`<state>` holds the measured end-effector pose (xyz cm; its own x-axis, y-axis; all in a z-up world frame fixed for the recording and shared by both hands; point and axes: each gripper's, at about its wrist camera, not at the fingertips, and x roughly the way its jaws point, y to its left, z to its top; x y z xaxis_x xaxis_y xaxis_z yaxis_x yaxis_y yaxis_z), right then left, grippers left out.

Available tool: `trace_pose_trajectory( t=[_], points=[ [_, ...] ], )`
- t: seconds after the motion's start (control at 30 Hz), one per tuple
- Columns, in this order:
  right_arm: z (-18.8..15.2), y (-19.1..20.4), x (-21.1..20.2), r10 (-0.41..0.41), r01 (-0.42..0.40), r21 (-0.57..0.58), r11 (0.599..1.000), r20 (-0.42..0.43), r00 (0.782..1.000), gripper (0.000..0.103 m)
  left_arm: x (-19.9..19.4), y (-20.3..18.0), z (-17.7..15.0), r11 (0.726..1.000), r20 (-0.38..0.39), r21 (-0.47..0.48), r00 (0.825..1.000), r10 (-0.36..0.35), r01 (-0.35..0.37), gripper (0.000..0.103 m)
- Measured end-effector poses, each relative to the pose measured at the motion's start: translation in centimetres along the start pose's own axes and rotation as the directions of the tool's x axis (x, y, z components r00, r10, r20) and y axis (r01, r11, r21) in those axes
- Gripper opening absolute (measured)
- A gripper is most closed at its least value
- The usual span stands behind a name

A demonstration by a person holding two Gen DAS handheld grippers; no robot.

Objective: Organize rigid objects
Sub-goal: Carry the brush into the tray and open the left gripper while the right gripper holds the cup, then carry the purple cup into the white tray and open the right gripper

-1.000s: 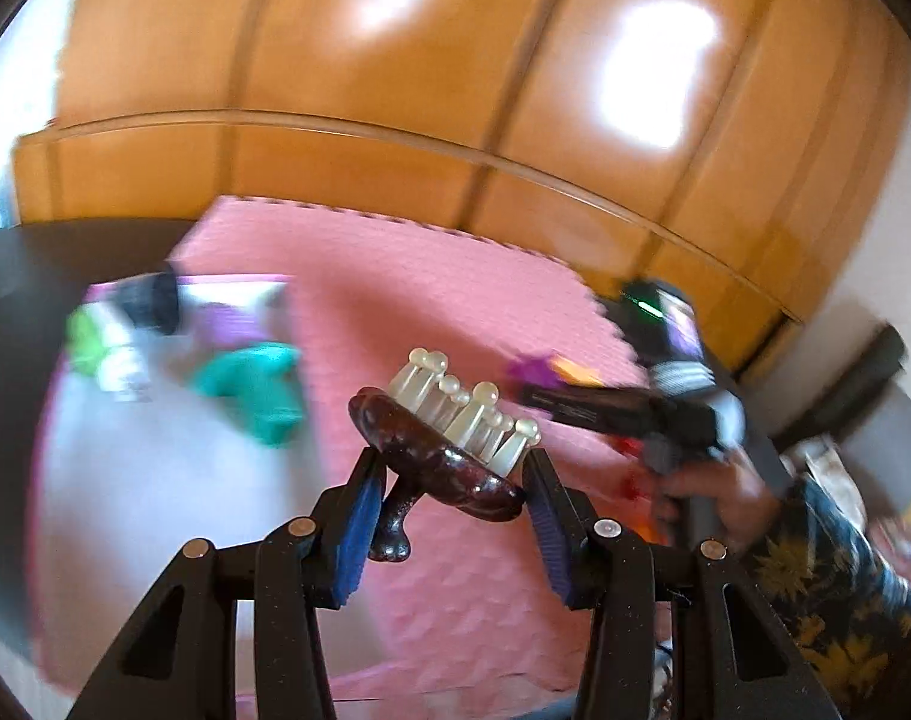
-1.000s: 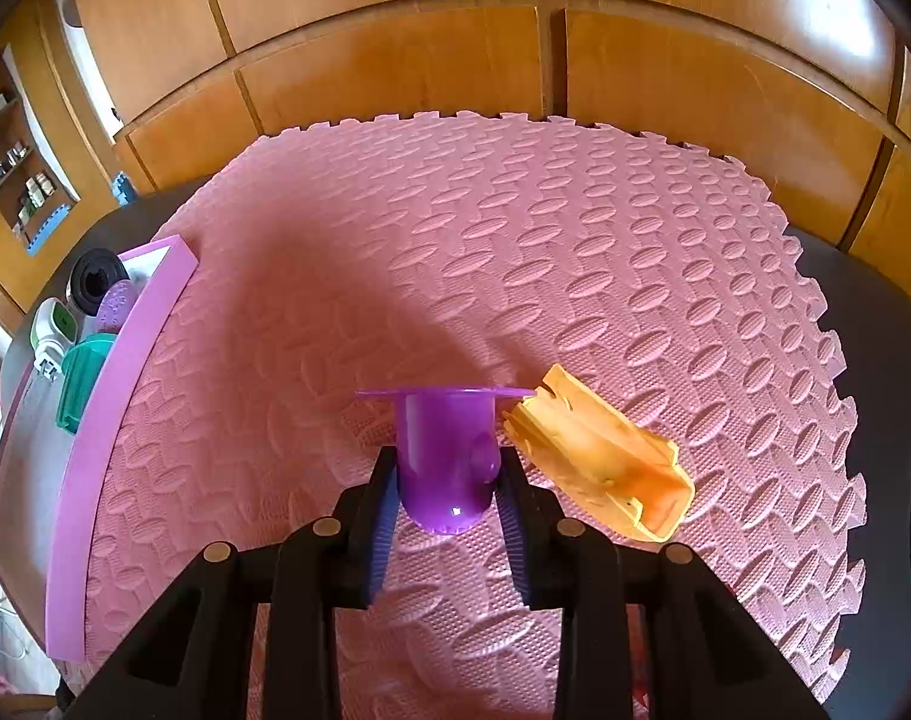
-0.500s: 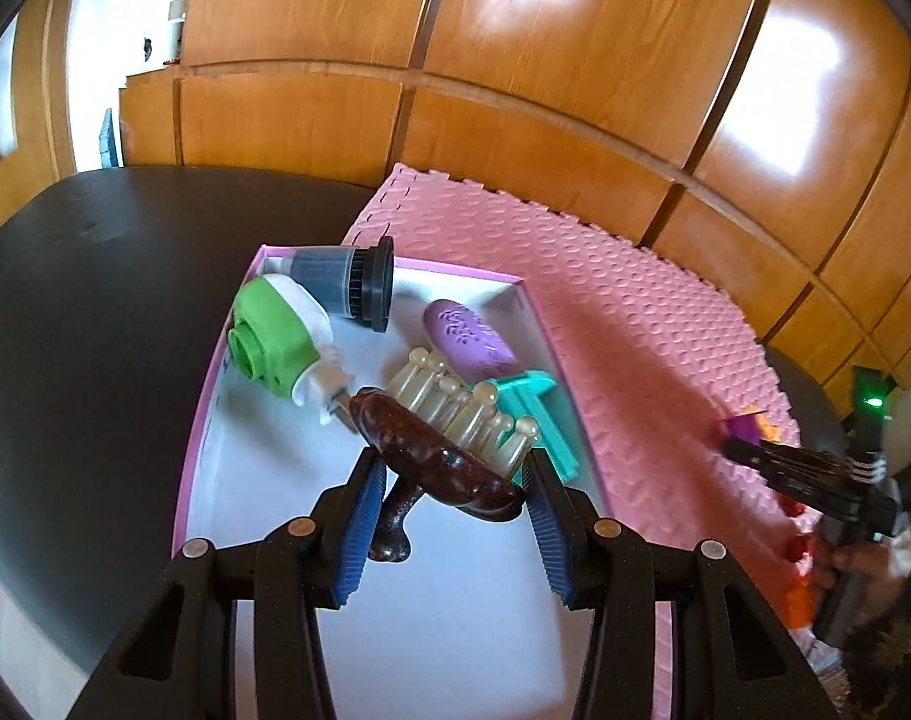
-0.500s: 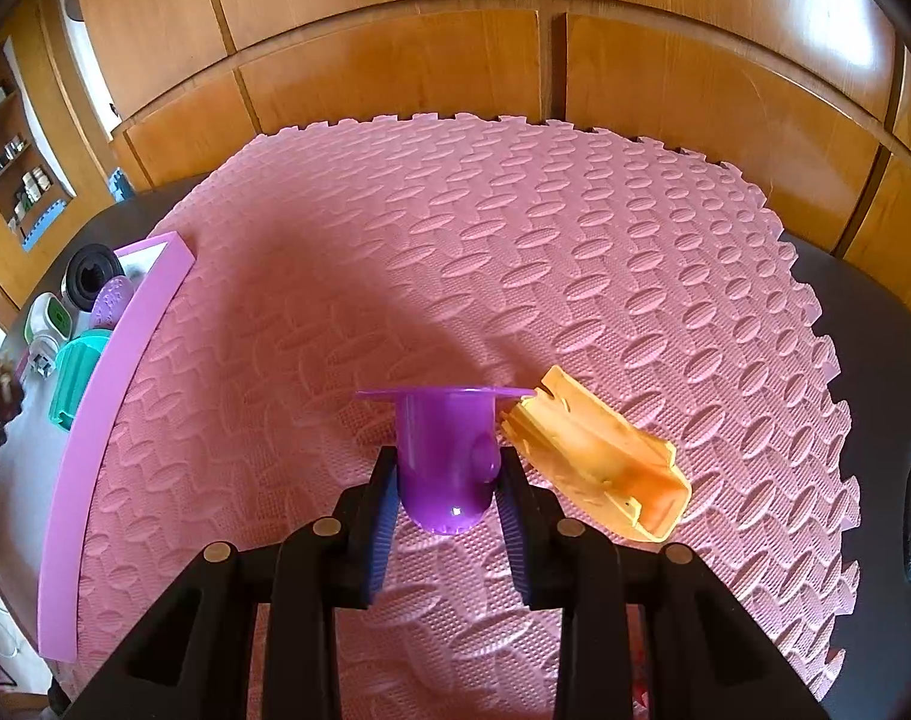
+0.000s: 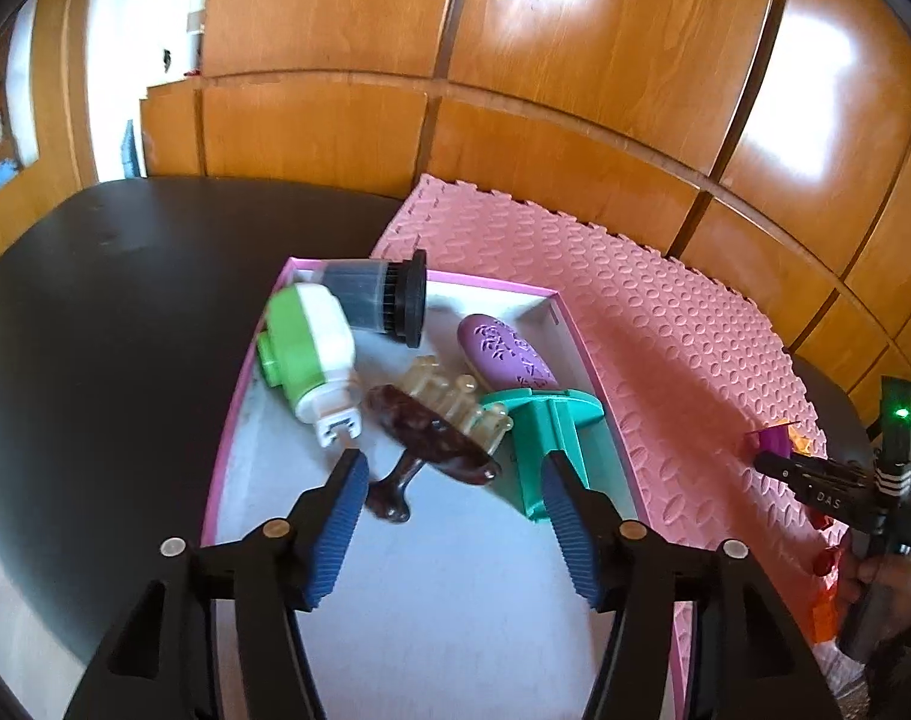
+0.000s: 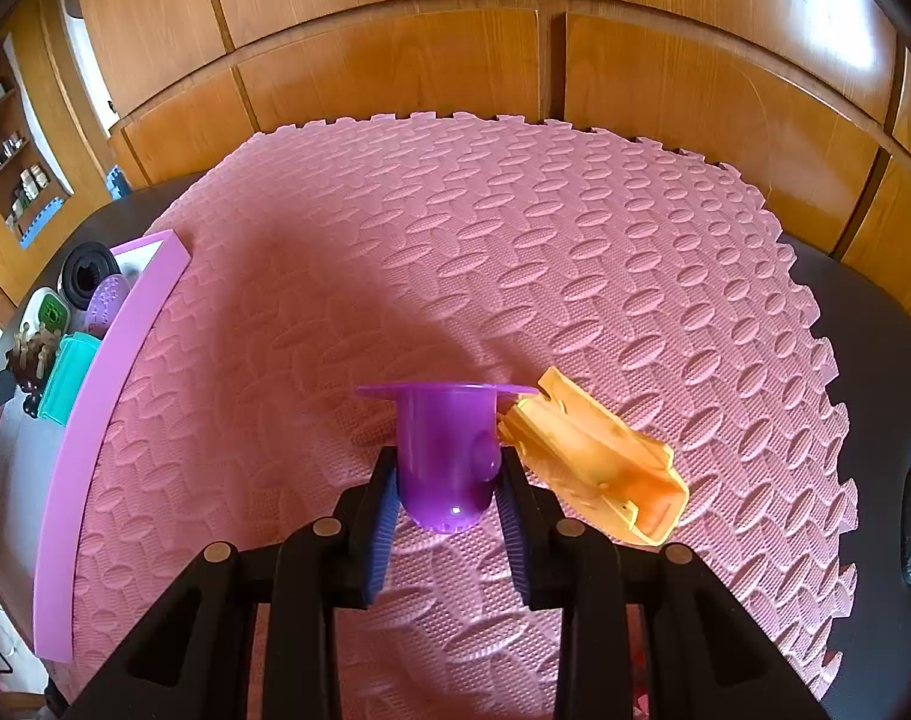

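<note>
- The pink-rimmed tray (image 5: 566, 324) sits at the left of the pink foam mat (image 6: 515, 252), and the far half of it is already crowded: a green-and-white piece (image 5: 308, 354), a dark grey cylinder (image 5: 374, 300), a lilac oval piece (image 5: 506, 354) and a teal flanged piece (image 5: 545, 426) lie close together. A careless exit by the left gripper could knock any of them.
- The left gripper (image 5: 455, 516) hangs over the tray with its jaws opening; the brown massage comb (image 5: 431, 432) lies just ahead of the blue pads and neither pad presses on it. It looks tilted, leaning near the teal piece, so it may tip or slide once fully free.
- If the left gripper pulls back low, a pad could catch the comb's handle and drag it along.
- The right gripper (image 6: 446, 498) is clamped narrowly on the purple cup (image 6: 443, 450), its flange pointing away, over the mat. The walls are smooth and rounded, so the cup may slip or twist in transit.
- The orange plastic piece (image 6: 593, 462) lies touching or just beside the cup; lifting the cup may nudge it across the mat.
</note>
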<state>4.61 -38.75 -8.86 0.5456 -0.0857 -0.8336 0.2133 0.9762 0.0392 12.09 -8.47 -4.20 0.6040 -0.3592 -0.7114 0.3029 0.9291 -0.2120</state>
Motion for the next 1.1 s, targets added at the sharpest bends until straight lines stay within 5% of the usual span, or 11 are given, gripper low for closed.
trace_pose_trajectory(
  t=[0.47, 1.1],
  points=[
    [0.0, -0.3, -0.2, -0.005, 0.005, 0.029, 1.0, 0.0, 1.0, 0.031, -4.6, -2.1, -3.8, 0.99, 0.028, 0.065, 0.992, 0.121, -0.123, 0.066],
    [-0.2, 0.6, -0.2, -0.061, 0.061, -0.02, 0.998, 0.011, 0.998, 0.031, -5.2, -2.5, -4.8, 0.985, 0.011, 0.096, 0.99, 0.144, -0.144, 0.07]
  ],
)
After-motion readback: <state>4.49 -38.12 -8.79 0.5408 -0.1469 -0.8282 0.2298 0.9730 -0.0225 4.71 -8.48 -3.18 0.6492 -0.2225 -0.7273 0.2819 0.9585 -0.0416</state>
